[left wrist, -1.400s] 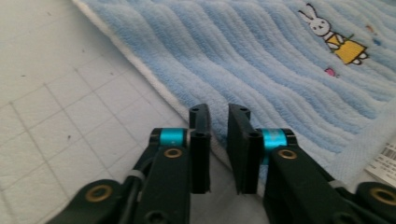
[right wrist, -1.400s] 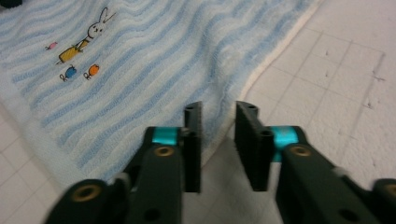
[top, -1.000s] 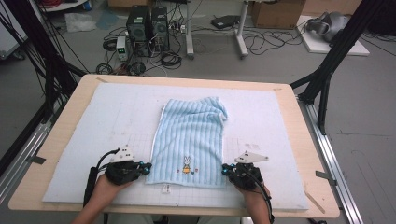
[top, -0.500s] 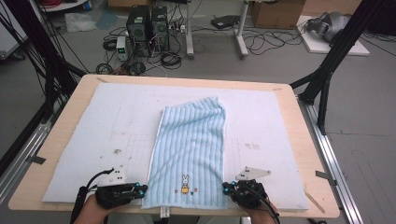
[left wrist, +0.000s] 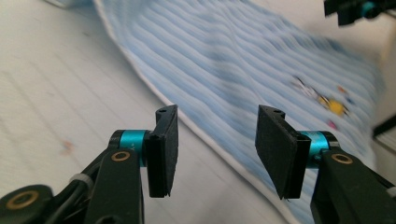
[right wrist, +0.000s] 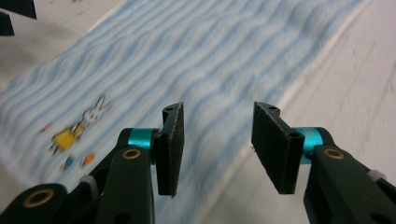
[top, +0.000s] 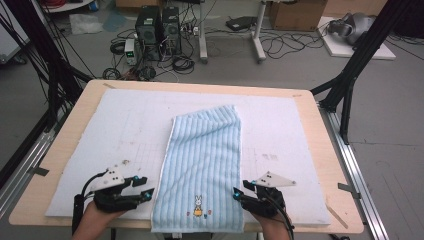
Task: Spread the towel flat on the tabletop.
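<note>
Blue striped towel (top: 205, 165) lies flat, lengthwise, on the white mat (top: 100, 135), its rabbit picture nearest the person. Left gripper (top: 142, 187) and right gripper (top: 239, 194) flank its near corners; their jaws have just been opening, with nothing between them.

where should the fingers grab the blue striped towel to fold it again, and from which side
Probably the two near corners of the blue striped towel, by the bunny embroidery. The left gripper would come in from the left edge and the right gripper from the right. Both have just opened, with nothing between the fingers. The towel lies flat, so its thin hemmed edges are the easiest part to pinch.
</note>
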Tool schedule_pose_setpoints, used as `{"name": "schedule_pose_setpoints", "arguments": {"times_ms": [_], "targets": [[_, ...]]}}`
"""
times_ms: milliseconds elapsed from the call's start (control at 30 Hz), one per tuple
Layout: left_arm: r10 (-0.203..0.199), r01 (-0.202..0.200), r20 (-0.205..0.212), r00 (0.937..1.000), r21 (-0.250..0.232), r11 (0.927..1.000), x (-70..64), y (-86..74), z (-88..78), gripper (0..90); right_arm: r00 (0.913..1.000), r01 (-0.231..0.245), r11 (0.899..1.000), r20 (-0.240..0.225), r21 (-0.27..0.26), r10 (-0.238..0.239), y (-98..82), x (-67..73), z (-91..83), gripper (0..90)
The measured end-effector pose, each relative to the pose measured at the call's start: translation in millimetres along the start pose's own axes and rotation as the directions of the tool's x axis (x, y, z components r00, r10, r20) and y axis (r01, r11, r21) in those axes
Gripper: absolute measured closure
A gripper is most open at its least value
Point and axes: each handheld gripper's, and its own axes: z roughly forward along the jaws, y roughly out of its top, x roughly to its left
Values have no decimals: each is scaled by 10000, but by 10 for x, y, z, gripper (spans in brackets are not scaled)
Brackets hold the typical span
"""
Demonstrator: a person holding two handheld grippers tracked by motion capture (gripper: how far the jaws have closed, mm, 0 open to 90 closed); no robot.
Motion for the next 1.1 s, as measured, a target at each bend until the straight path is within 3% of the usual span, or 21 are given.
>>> {"name": "schedule_pose_setpoints", "arguments": {"times_ms": [233, 433, 533, 633, 833, 933, 1100], "targets": [[-270, 240, -588, 9979, -507, 9984, 244, 155, 118, 465, 9963, 718, 9959, -513, 543, -691, 254, 11, 452, 519], [-514, 465, -778, 9956, -638, 9969, 412, 224, 168, 430, 9896, 1050, 9915, -1068, 767, -966, 373, 39, 658, 499], [-805, 744, -901, 9927, -692, 9948, 495, 223, 187, 400, 9876, 1307, 9867, -1002, 963, -1210, 405, 16, 751, 494], [-840, 773, -1017, 9913, -684, 9947, 563, 235, 214, 381, 9849, 1558, 9795, -960, 1274, -1442, 426, -8, 827, 516], [-1026, 961, -1119, 9884, -619, 9934, 673, 260, 288, 378, 9734, 2179, 9642, -1056, 1514, -2034, 452, -31, 900, 702], [-1116, 1057, -1186, 9867, -545, 9929, 701, 250, 318, 381, 9699, 2169, 9639, -1462, 1544, -1949, 456, -57, 892, 816], [-1180, 1125, -1258, 9850, -498, 9924, 715, 231, 321, 385, 9567, 2429, 9549, -2048, 1708, -2067, 440, -47, 844, 844]]}}
